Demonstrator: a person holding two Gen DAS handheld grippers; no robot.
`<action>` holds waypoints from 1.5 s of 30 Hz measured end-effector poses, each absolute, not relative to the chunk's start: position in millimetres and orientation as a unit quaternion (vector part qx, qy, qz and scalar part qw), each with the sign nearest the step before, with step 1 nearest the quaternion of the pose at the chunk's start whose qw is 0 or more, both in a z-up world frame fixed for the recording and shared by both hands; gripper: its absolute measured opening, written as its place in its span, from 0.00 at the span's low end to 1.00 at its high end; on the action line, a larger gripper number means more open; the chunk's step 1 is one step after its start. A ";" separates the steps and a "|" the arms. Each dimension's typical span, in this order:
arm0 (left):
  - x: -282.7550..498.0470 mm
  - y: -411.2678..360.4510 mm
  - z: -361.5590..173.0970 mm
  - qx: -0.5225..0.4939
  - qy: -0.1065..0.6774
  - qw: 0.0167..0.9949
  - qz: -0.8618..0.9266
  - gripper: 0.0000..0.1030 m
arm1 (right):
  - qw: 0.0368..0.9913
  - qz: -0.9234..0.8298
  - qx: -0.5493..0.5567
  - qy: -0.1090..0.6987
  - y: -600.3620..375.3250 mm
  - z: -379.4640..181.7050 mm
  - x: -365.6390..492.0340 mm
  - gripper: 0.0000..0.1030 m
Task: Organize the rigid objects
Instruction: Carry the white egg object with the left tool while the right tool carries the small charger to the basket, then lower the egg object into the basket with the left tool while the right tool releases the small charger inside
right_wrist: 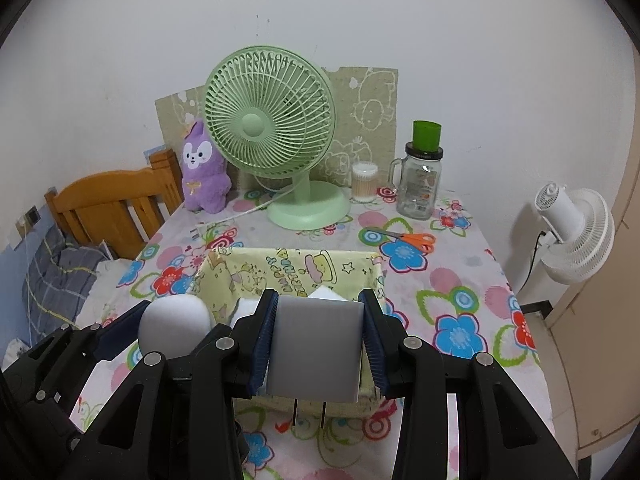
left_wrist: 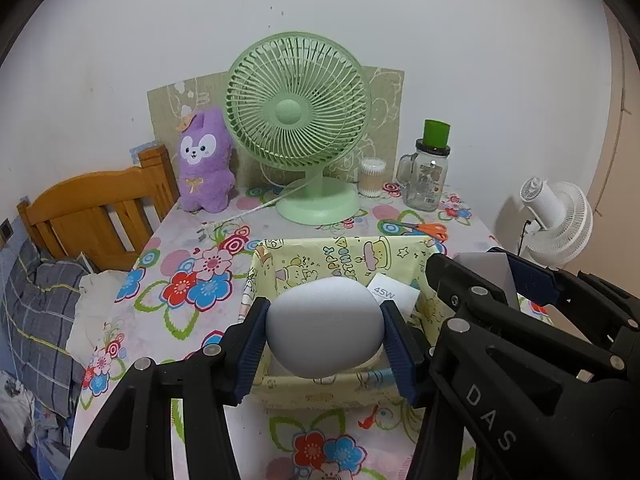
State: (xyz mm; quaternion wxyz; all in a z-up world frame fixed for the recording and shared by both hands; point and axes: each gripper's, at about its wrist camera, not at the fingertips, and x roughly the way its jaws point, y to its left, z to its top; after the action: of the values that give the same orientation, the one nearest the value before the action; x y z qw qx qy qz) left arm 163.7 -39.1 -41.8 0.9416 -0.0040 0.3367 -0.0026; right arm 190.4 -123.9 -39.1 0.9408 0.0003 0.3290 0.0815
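My left gripper (left_wrist: 325,340) is shut on a pale grey egg-shaped object (left_wrist: 323,326) and holds it above the yellow cartoon-print storage box (left_wrist: 360,258). It shows at the left of the right wrist view, where the egg-shaped object (right_wrist: 174,326) is seen too. My right gripper (right_wrist: 318,344) is shut on a white plug-in charger (right_wrist: 316,348) with two prongs pointing down, over the near right part of the box (right_wrist: 304,264). A white "45W" carton (left_wrist: 394,296) lies inside the box.
On the flowered tablecloth (left_wrist: 192,292) stand a green desk fan (left_wrist: 298,120), a purple plush toy (left_wrist: 206,160), a cotton-swab jar (left_wrist: 372,176) and a glass jar with a green cup (left_wrist: 430,172). Orange scissors (left_wrist: 420,230) lie behind the box. A wooden bed frame (left_wrist: 92,216) is left, a white fan (left_wrist: 556,216) right.
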 end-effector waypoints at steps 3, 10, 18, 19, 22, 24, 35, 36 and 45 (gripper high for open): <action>174.7 -38.1 -47.2 -0.004 0.344 0.939 -0.001 0.55 | 0.937 0.084 0.004 0.339 -123.5 -45.3 201.1 0.43; 193.2 -32.3 -58.0 -0.012 0.357 0.934 0.005 0.55 | 0.933 0.087 0.001 0.349 -117.9 -55.9 220.7 0.43; 208.8 -27.3 -70.9 -0.018 0.371 0.928 0.013 0.56 | 0.927 0.098 0.000 0.362 -111.5 -71.3 239.9 0.43; 210.4 -27.0 -72.5 -0.018 0.373 0.928 0.014 0.55 | 0.927 0.099 -0.002 0.362 -111.1 -72.4 241.3 0.43; 216.1 -25.8 -78.1 -0.016 0.381 0.924 0.016 0.56 | 0.923 0.114 -0.011 0.368 -107.9 -79.2 249.8 0.43; 220.4 -24.1 -82.5 -0.017 0.389 0.921 0.016 0.56 | 0.922 0.117 -0.014 0.368 -106.2 -82.7 253.8 0.43; 228.9 -19.3 -98.1 -0.017 0.414 0.910 0.003 0.56 | 0.921 0.146 -0.047 0.359 -90.0 -96.4 270.9 0.41; 229.5 -18.7 -99.2 -0.019 0.416 0.909 0.000 0.56 | 0.921 0.148 -0.051 0.357 -88.4 -97.3 271.2 0.41; 228.3 -19.2 -100.7 -0.021 0.417 0.908 -0.021 0.63 | 0.911 0.183 -0.044 0.368 -85.6 -100.9 273.4 0.41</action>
State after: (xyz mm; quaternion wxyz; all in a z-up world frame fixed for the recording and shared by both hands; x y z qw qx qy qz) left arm 228.3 -19.2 -100.7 0.9085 -0.0208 0.4169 -0.0207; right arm 273.4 -85.6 -100.9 0.9107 -0.0438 0.3677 0.1831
